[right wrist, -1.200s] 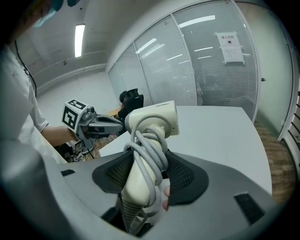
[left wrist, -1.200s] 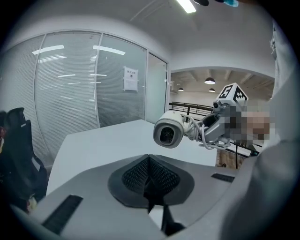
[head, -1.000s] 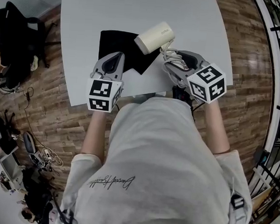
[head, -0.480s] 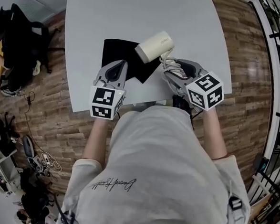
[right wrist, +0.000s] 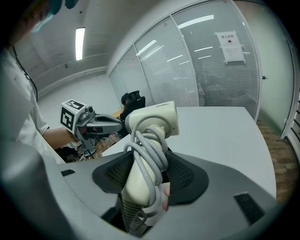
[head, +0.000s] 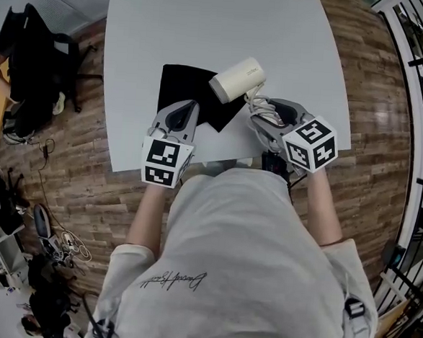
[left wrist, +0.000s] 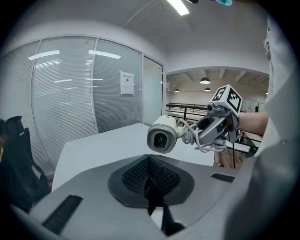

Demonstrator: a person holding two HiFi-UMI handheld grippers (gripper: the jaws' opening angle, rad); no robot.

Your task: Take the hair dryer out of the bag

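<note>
The hair dryer [head: 237, 79] is outside the bag [head: 180, 83], raised above the bag's right corner. The right gripper [head: 267, 112] holds the dryer's cord-wrapped handle between wide-set jaws. The left gripper [head: 181, 112] is fully closed, pinching the bag's near edge. The bag lies flat on the desk [head: 207, 27].

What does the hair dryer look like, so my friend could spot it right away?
Find the big white table, then the right hand-held gripper at its near edge. The hair dryer is gripped in it by the handle: cream-coloured, with a pale cord wound round the handle, unlike the flat black bag beside it.
</note>
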